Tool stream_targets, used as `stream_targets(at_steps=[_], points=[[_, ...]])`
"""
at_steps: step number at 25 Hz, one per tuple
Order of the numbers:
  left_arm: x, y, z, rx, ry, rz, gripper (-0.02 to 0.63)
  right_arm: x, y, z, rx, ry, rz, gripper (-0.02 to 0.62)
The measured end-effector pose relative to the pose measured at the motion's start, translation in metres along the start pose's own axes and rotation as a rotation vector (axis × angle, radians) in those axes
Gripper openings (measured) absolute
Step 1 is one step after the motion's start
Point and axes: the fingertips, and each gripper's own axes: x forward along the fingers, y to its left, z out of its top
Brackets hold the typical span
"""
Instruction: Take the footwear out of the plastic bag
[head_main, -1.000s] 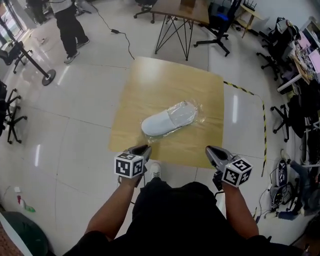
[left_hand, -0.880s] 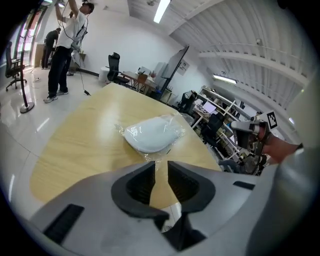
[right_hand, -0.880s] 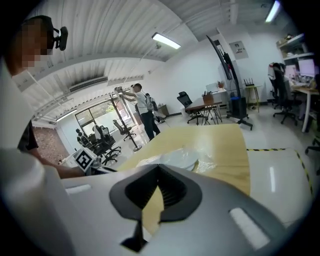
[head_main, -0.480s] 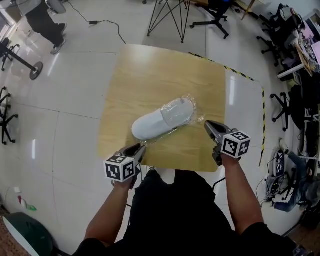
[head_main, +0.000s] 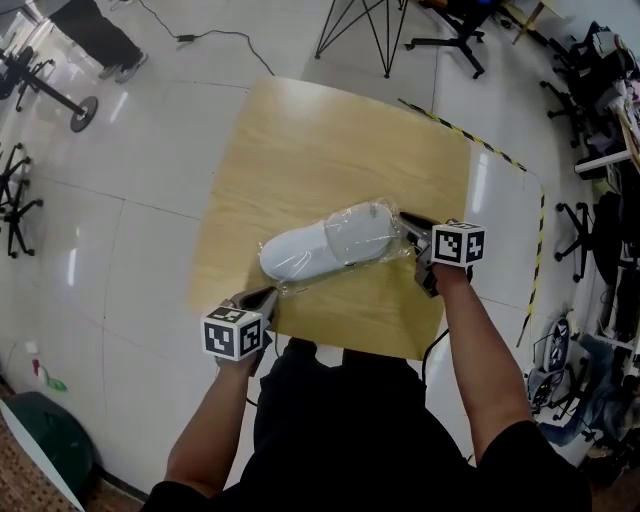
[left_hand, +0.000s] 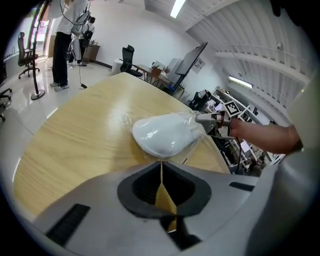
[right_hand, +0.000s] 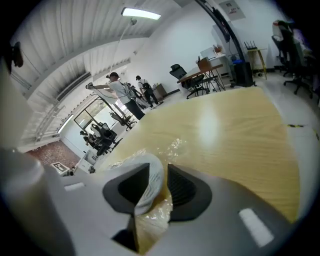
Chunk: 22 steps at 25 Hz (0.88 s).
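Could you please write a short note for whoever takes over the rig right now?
Left gripper: jaws have just been closing and seem to pinch the plastic bag's near corner.
Right gripper: jaws have just been opening, with the slipper's end between them, unclamped.
The slipper lies in the bag on the table.
Done: both grippers placed.
Left: grip the slipper and pull it out.

White slipper in clear bag on pale wood-grain table.

Left gripper closing; right gripper opening round slipper.
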Motion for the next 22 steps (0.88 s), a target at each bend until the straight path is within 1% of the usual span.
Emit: stream_targets(at_steps=[2, 5, 7, 11, 14, 18, 22], points=[[0.000, 0.002, 0.003, 0.016, 0.011, 0.009, 0.014, 0.006, 0.005, 0.001, 0.014, 0.008, 0.026, 0.121], [0.001, 0.006, 0.007, 0.053, 0.029, 0.020, 0.008, 0.014, 0.007, -0.003, 0.015, 0.027, 0.026, 0.126], [-0.001, 0.010, 0.007, 0.084, 0.043, 0.030, 0.008, 0.017, 0.009, -0.007, 0.016, 0.031, 0.025, 0.118], [-0.006, 0.021, 0.009, 0.141, 0.067, 0.042, 0.008, 0.018, 0.019, -0.008, 0.019, 0.017, 0.026, 0.107], [-0.013, 0.029, 0.011, 0.161, 0.079, 0.045, 0.008, 0.015, 0.025, -0.009, 0.020, 0.002, 0.032, 0.101], [-0.017, 0.036, 0.013, 0.191, 0.098, 0.058, 0.006, 0.006, 0.021, -0.013, 0.029, -0.025, 0.017, 0.100], [-0.027, 0.046, 0.010, 0.263, 0.148, 0.091, 0.006, -0.001, 0.018, -0.018, 0.047, -0.034, 0.007, 0.098]])
